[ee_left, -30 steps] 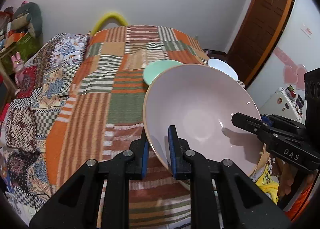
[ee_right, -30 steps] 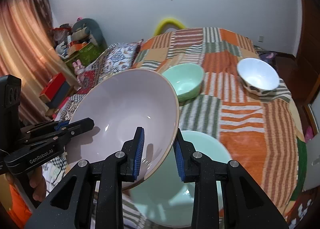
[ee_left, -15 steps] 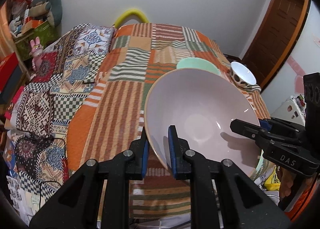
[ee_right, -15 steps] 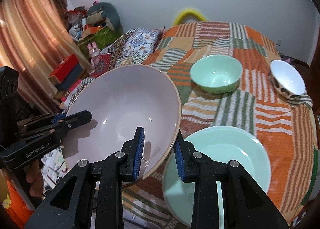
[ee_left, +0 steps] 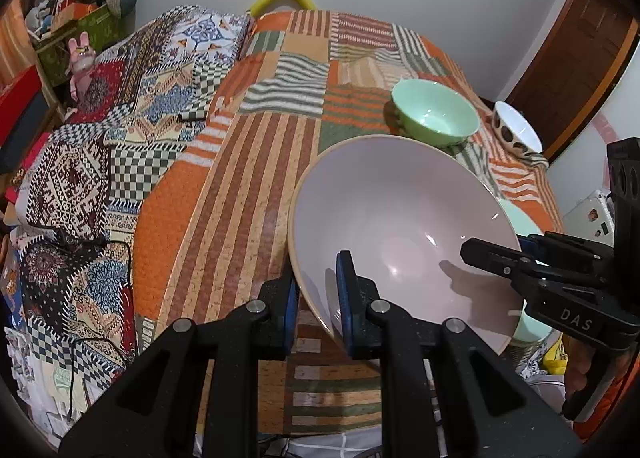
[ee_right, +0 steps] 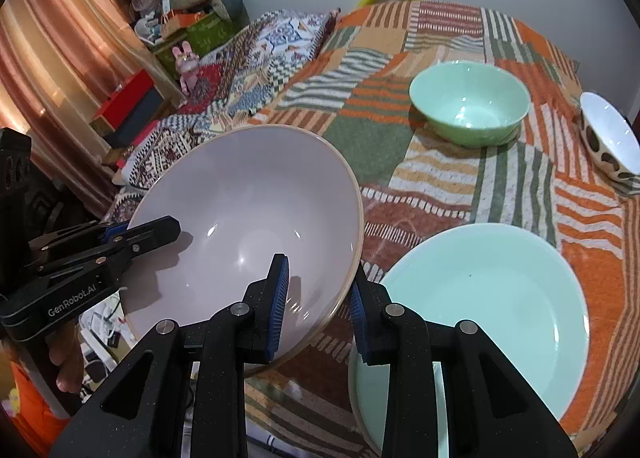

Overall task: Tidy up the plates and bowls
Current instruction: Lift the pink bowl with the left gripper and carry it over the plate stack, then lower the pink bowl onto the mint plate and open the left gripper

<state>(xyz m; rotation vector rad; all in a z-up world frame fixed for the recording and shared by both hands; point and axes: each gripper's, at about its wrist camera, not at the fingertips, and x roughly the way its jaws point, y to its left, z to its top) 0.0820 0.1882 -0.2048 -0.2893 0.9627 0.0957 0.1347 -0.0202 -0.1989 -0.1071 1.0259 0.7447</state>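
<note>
A large pale pink bowl (ee_left: 400, 218) is held in the air over the near edge of the bed, also in the right wrist view (ee_right: 248, 218). My left gripper (ee_left: 316, 298) is shut on its left rim. My right gripper (ee_right: 320, 298) is shut on its right rim. A large mint plate (ee_right: 500, 298) lies on the quilt just right of the bowl. A mint bowl (ee_right: 470, 102) stands farther back, also in the left wrist view (ee_left: 436, 118). A white spotted bowl (ee_right: 610, 142) sits at the far right.
The bed is covered by a striped patchwork quilt (ee_left: 248, 178) with a patterned blanket (ee_left: 80, 162) on its left. Boxes and toys (ee_right: 176, 34) stand by the curtain at the left. A wooden door (ee_left: 580, 70) is at the right.
Both grippers have moved back and up with the pink bowl, away from the mint plate. More of the bed and the mint plate show now.
</note>
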